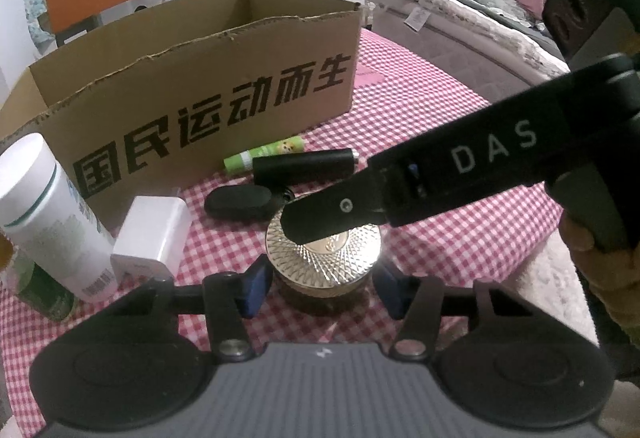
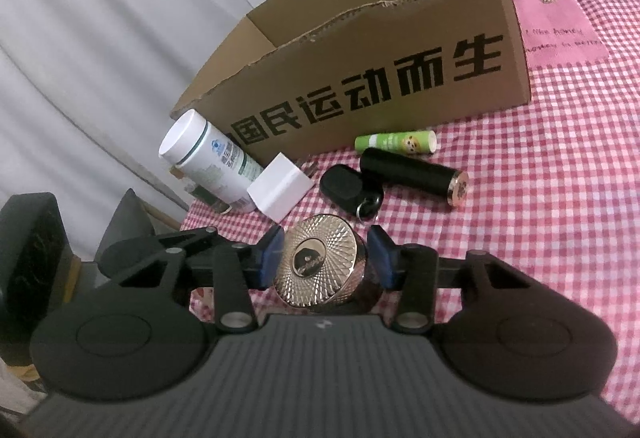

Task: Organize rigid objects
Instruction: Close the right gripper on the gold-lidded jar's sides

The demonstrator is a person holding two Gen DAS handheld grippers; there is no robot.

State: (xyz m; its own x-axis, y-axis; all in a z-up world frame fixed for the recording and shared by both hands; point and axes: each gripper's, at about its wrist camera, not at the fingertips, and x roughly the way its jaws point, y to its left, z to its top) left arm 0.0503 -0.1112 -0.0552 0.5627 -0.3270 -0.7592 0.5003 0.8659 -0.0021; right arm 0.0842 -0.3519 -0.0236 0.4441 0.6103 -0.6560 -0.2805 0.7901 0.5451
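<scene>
At the left of the left wrist view, a white bottle (image 1: 48, 213) and a white block (image 1: 154, 234) are standing on the checked counter (image 1: 460, 141) before the cardboard box (image 1: 200, 77). At lower centre the left claw (image 1: 320, 284) is pinching the gold-lidded jar (image 1: 324, 252). From the right, the right claw (image 2: 326, 258) is reaching in; its own view shows it clamping the same jar's lid.

Right tongs (image 2: 326, 258) straddle the gold-lidded jar (image 2: 320, 266) on checked cloth (image 2: 540, 197), before a cardboard box (image 2: 400, 49)
</scene>
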